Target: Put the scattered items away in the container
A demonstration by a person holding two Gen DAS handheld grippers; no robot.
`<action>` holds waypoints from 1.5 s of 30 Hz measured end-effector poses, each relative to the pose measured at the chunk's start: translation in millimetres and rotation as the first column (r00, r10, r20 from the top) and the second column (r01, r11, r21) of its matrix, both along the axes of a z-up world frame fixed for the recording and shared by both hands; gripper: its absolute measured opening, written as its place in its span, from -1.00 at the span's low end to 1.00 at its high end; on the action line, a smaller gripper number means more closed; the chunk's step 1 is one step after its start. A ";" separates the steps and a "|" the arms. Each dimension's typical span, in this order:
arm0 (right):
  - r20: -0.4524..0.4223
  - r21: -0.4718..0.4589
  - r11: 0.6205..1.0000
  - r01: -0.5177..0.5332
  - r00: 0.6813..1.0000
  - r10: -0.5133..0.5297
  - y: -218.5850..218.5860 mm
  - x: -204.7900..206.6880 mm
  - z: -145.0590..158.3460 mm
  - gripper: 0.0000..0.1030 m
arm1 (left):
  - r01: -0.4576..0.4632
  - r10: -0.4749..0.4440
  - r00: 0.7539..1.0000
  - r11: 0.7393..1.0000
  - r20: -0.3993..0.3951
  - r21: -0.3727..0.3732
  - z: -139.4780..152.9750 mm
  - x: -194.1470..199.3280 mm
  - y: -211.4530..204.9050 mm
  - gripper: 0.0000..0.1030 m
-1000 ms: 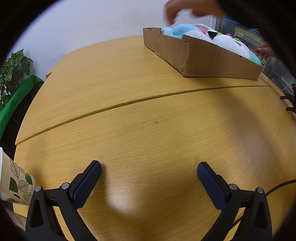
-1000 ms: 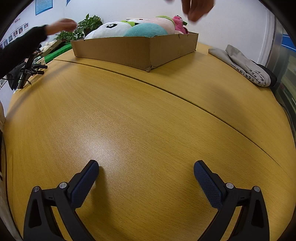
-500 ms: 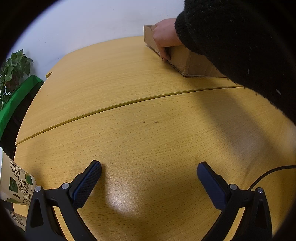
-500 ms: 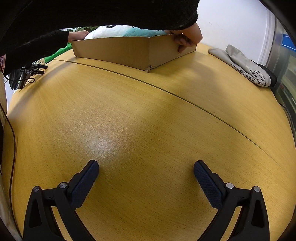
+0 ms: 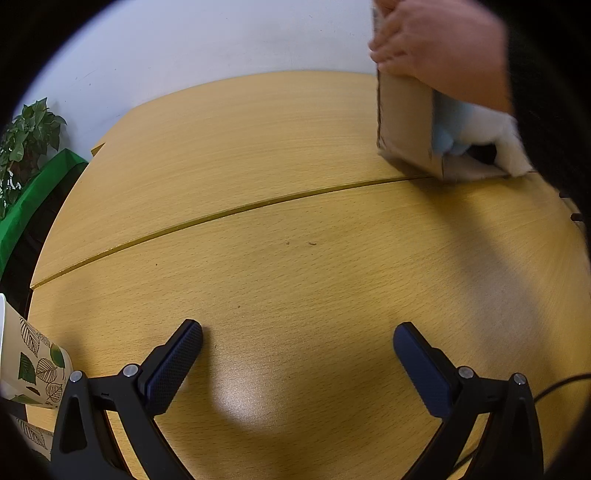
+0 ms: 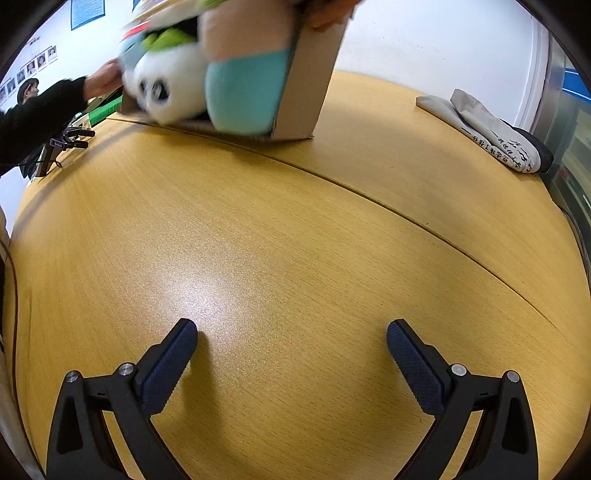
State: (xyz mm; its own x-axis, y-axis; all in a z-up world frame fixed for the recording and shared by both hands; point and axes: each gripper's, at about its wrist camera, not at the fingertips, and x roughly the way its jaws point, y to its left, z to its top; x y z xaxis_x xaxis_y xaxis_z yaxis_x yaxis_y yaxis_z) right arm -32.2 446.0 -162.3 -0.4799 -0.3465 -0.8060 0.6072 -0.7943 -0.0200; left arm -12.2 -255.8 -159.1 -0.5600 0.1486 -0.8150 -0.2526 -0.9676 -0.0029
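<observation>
A person's bare hands tip a cardboard box point(image 6: 310, 81) up on its edge at the far side of the wooden table. Plush toys spill from it: a white panda point(image 6: 170, 88), a teal one point(image 6: 243, 96) and a pink one point(image 6: 247, 33). The box also shows in the left wrist view point(image 5: 404, 122), with a blue and white plush point(image 5: 480, 136) at its mouth. My left gripper point(image 5: 297, 354) is open and empty, low over the table's near side. My right gripper point(image 6: 291, 350) is open and empty, also far from the box.
A paper cup with a leaf print point(image 5: 29, 365) stands at my left gripper's left. A folded grey cloth bag point(image 6: 487, 133) lies at the table's far right. A potted plant point(image 5: 26, 140) and a green surface stand beyond the left edge. A small tripod point(image 6: 62, 144) sits far left.
The person grasped the flat box and tipped it steeply up, so the plush toys slide out toward the table. Both grippers have stayed still.
</observation>
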 end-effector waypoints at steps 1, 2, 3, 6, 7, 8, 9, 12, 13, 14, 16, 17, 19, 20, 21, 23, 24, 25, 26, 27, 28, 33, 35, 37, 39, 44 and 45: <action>0.000 0.000 1.000 0.000 1.000 0.000 -0.3 -0.1 0.0 1.00 | 0.000 0.000 1.000 1.000 0.000 0.000 0.0 -0.1 0.0 1.00; 0.000 0.000 1.000 0.000 1.000 0.000 -0.5 0.0 0.1 1.00 | 0.000 0.000 1.000 1.000 0.000 0.000 0.0 -0.1 -0.1 1.00; 0.000 0.000 1.000 0.000 1.000 0.000 -0.7 0.1 0.1 1.00 | -0.001 0.001 1.000 1.000 0.000 -0.001 0.0 -0.2 0.0 1.00; 0.000 0.000 1.000 0.000 1.000 0.000 -1.0 0.1 0.1 1.00 | -0.002 0.002 1.000 1.000 -0.001 -0.001 0.1 -0.6 0.0 1.00; 0.000 0.000 1.000 0.000 1.000 0.000 -1.0 0.0 0.1 1.00 | -0.004 0.004 1.000 1.000 0.000 -0.002 0.3 -1.0 -0.2 1.00; 0.000 0.000 1.000 0.000 1.000 0.000 -1.1 -0.1 0.0 1.00 | -0.004 0.004 1.000 1.000 0.000 -0.002 0.3 -1.0 -0.3 1.00; 0.000 0.000 1.000 0.001 1.000 -0.001 -1.1 0.0 -0.1 1.00 | -0.005 0.005 1.000 1.000 0.000 -0.002 0.3 -1.1 -0.4 1.00; 0.000 0.000 1.000 0.001 1.000 -0.001 -1.2 -0.1 -0.2 1.00 | -0.005 0.005 1.000 1.000 -0.001 -0.002 0.3 -1.7 -0.6 1.00; 0.000 0.000 1.000 0.001 1.000 -0.001 -1.1 0.0 -0.1 1.00 | -0.005 0.005 1.000 1.000 -0.001 -0.002 0.2 -1.8 -0.6 1.00; -0.001 0.000 1.000 0.001 1.000 -0.001 -1.1 0.1 -0.1 1.00 | -0.005 0.005 1.000 1.000 -0.001 -0.002 0.2 -2.0 -0.6 1.00; -0.001 0.000 1.000 0.001 1.000 -0.001 -1.1 0.2 0.1 1.00 | -0.005 0.005 1.000 1.000 -0.001 -0.002 0.2 -2.6 -0.5 1.00; -0.001 0.000 1.000 0.001 1.000 -0.001 -1.0 -0.1 -0.1 1.00 | -0.005 0.005 1.000 1.000 -0.001 -0.002 0.3 -2.8 -0.4 1.00; -0.001 0.000 1.000 0.000 1.000 0.000 -0.5 -0.9 -0.9 1.00 | -0.005 0.005 1.000 1.000 -0.001 -0.002 0.2 -3.0 -0.5 1.00; -0.001 0.000 1.000 0.000 1.000 0.000 -0.5 -1.3 -1.1 1.00 | -0.005 0.005 1.000 1.000 -0.001 -0.003 0.3 -3.3 -0.4 1.00; -0.001 0.000 1.000 0.000 1.000 0.000 -0.5 -1.7 -1.0 1.00 | -0.005 0.005 1.000 1.000 -0.001 -0.003 0.4 -3.2 -0.5 1.00; -0.001 0.000 1.000 0.000 1.000 0.000 0.0 -2.3 -1.0 1.00 | -0.005 0.005 1.000 1.000 -0.001 -0.003 0.5 -3.2 -0.6 1.00; -0.001 0.000 1.000 0.000 1.000 0.000 0.1 -2.5 -1.1 1.00 | -0.005 0.005 1.000 1.000 -0.001 -0.003 0.7 -3.6 -0.4 1.00; -0.002 0.000 1.000 0.000 1.000 0.000 0.6 -0.6 -1.3 1.00 | -0.005 0.005 1.000 1.000 -0.001 -0.003 0.8 -3.8 -0.4 1.00; -0.003 0.001 1.000 0.000 1.000 0.000 0.9 0.5 -1.4 1.00 | -0.005 0.005 1.000 1.000 -0.001 -0.003 0.9 -3.8 -0.4 1.00; -0.003 0.001 1.000 0.000 1.000 0.000 0.9 0.5 -1.3 1.00 | -0.005 0.005 1.000 1.000 -0.001 -0.003 1.0 -3.8 -0.4 1.00; -0.003 0.001 1.000 0.000 1.000 0.000 0.9 0.6 -1.2 1.00 | -0.005 0.005 1.000 1.000 -0.001 -0.003 1.1 -3.9 -0.4 1.00; -0.003 0.001 1.000 0.000 1.000 0.000 -0.2 2.3 -0.6 1.00 | -0.005 0.005 1.000 1.000 -0.001 -0.003 2.1 -4.9 0.1 1.00; -0.003 0.001 1.000 0.000 1.000 0.000 -0.5 2.4 -0.4 1.00 | -0.005 0.005 1.000 1.000 -0.001 -0.003 2.2 -5.8 -0.4 1.00; -0.003 0.001 1.000 0.000 1.000 0.000 -1.1 2.4 -0.4 1.00 | -0.005 0.005 1.000 1.000 -0.001 -0.003 2.6 -6.6 0.1 1.00; -0.003 0.001 1.000 0.000 1.000 0.000 -1.3 1.1 0.0 1.00 | -0.005 0.005 1.000 1.000 0.000 -0.002 1.2 -14.1 -5.0 1.00; -0.002 0.001 1.000 0.000 1.000 0.000 -1.8 0.0 0.4 1.00 | -0.005 0.005 1.000 1.000 0.000 -0.002 1.1 -8.2 -6.3 1.00; -0.002 0.001 1.000 0.000 1.000 0.000 -1.8 -0.1 0.4 1.00 | -0.005 0.005 1.000 1.000 0.000 -0.002 2.3 -10.6 -1.6 1.00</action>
State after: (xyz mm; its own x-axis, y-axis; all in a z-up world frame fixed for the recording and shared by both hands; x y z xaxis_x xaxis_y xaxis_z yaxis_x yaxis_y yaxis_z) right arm -32.3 444.2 -161.9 -0.4812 -0.3461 -0.8054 0.6072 -0.7943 -0.0215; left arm -22.8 -257.3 -156.8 -0.5606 0.1438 -0.8155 -0.2474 -0.9689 -0.0008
